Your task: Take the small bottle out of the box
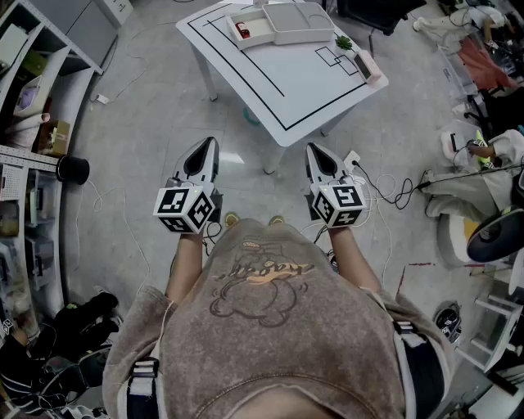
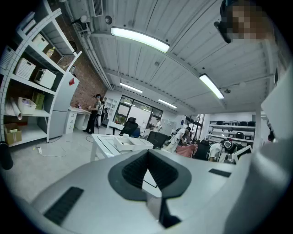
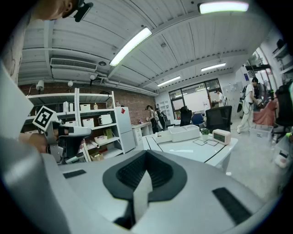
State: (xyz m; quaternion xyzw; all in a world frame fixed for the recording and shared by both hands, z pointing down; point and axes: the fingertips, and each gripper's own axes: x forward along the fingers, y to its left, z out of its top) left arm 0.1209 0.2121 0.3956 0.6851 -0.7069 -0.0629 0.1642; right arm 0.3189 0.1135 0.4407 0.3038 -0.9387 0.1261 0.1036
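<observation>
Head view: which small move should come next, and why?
Probably step toward the white black-lined table: the small red bottle sits there in the open white box, far ahead of the shut, empty left hand-held gripper and right hand-held gripper.

No lettering reads clearly; the script on the person's sweatshirt (image 1: 262, 274) seems too blurred to make out.
</observation>
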